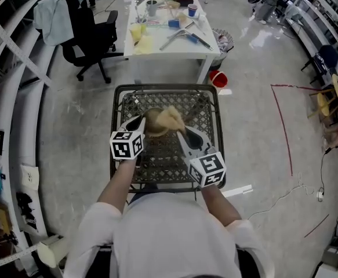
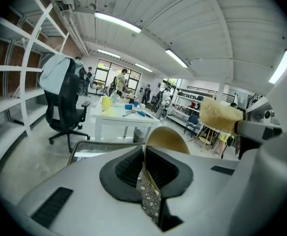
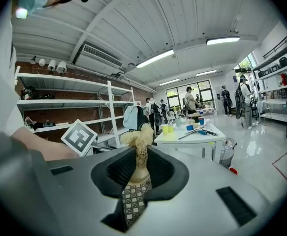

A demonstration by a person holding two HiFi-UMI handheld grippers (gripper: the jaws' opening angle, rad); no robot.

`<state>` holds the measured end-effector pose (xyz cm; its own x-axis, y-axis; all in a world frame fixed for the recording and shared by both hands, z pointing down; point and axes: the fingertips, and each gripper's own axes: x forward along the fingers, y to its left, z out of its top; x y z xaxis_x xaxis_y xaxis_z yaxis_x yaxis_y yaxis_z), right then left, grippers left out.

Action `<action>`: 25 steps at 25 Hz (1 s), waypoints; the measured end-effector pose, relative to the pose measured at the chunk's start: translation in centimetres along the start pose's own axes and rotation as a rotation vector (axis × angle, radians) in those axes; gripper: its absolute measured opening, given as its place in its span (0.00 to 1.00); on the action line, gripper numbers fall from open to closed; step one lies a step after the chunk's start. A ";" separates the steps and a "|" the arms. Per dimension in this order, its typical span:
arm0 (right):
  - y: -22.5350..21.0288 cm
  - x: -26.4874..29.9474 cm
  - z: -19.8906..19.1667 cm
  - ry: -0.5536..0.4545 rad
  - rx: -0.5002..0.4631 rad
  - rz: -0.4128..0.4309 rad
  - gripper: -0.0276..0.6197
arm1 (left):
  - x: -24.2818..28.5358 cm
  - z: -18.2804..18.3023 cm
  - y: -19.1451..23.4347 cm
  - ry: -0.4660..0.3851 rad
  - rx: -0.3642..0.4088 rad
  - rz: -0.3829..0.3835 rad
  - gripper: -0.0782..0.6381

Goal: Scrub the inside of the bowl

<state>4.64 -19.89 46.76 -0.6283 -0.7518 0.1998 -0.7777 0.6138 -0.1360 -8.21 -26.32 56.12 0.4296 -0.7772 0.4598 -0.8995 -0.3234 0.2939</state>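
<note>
- Bowl (image 1: 152,124) first: we have the tan bowl up in the air over the black wire basket (image 1: 166,87), not resting on the mesh. It is tipped on its side with the opening turned toward our right.
- Left gripper (image 1: 137,124) has its jaws closed almost fully on the bowl's thin rim. In the left gripper view the wall of the bowl (image 2: 167,138) stands pinched right between the pads, so that's a firm edge grip.
- Right gripper (image 1: 184,135) is clamped on a straw-coloured fibrous scrubber (image 1: 172,117). The right gripper view shows the scrubber (image 3: 139,144) squeezed between the pads, with its frayed end poking out in front.
- From the head view the scrubber overlaps the bowl's right edge. In the left gripper view the scrubber (image 2: 219,115) sits off to the side with a gap to the bowl, so we judge it near the mouth but not yet on the inner wall.
- Step in hand, as we read it: lining tool and bowl up, with the scrubbing proper about to begin.
- Next we need to bring the frayed end into the hollow, press it on the inner surface and work it round. The left grip has to hold steady, since a push on a rim-held bowl could twist it loose.
- Behind the basket stands a cluttered white table (image 1: 157,46); it plays no part.
</note>
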 end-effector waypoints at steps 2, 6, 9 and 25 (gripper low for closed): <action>0.5 -0.5 -0.3 0.001 -0.002 0.009 0.15 | -0.7 0.3 -0.8 -0.018 0.016 0.000 0.18; 1.4 -1.1 -0.7 0.004 -0.011 0.030 0.15 | -2.1 0.6 -1.7 -0.047 0.025 0.005 0.18; 1.9 -1.4 -1.0 0.006 -0.016 0.042 0.15 | -3.0 1.0 -2.2 -0.067 0.034 0.009 0.18; 2.8 0.9 -2.0 0.107 -0.129 0.092 0.15 | -5.8 2.4 -4.3 -0.122 0.129 -0.005 0.18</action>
<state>1.97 -18.37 48.50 -0.6854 -0.6655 0.2954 -0.7038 0.7096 -0.0344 -7.00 -21.70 50.17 0.4279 -0.8326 0.3516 -0.9037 -0.3875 0.1822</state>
